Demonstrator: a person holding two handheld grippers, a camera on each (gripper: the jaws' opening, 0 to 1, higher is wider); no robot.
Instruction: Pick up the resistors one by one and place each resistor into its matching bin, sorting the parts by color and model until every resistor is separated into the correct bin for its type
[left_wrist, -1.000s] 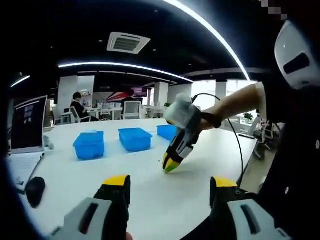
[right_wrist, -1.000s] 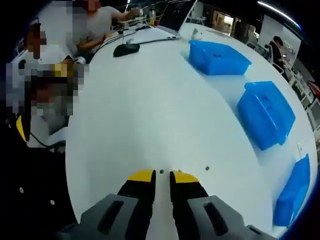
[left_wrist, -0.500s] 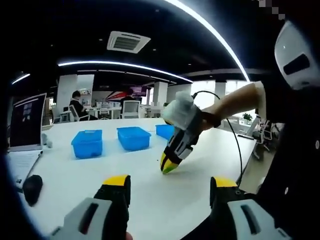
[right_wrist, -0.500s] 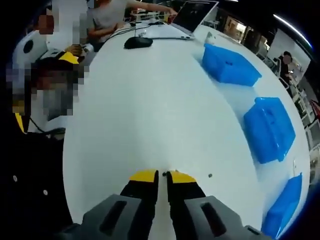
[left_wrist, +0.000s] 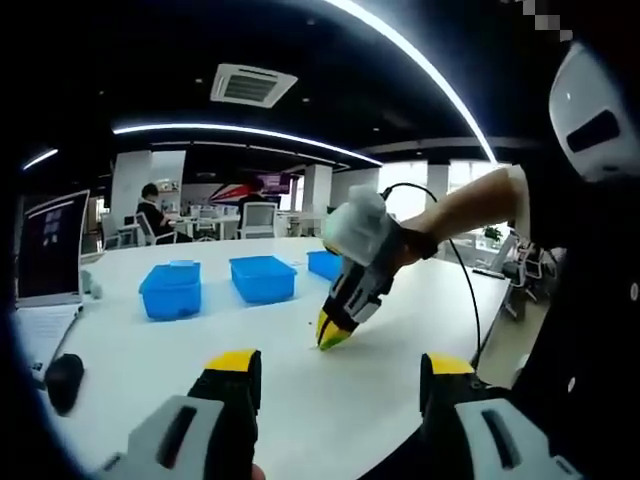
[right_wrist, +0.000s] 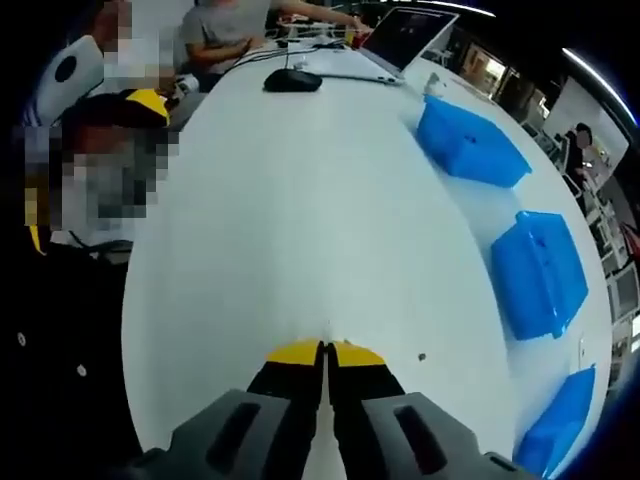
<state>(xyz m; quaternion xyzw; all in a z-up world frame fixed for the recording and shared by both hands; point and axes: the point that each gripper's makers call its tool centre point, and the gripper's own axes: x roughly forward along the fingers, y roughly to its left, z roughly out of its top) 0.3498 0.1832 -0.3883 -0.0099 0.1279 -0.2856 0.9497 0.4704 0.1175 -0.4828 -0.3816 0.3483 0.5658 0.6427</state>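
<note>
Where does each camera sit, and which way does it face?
Left gripper view: rides the left gripper, looks level across the table at the right gripper; the person's forearm shows.
Right gripper view: rides the right gripper, looks down along the table.
Shared: three blue bins, table, laptop.

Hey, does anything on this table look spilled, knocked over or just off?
Nothing stands out. The three blue bins sit upright in a row on the white table, and one small dark part lies loose beside the right gripper.

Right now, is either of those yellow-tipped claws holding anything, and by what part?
The left gripper is open, holding nothing. The right gripper is closed at the table; anything pinched there is too small to see.
</note>
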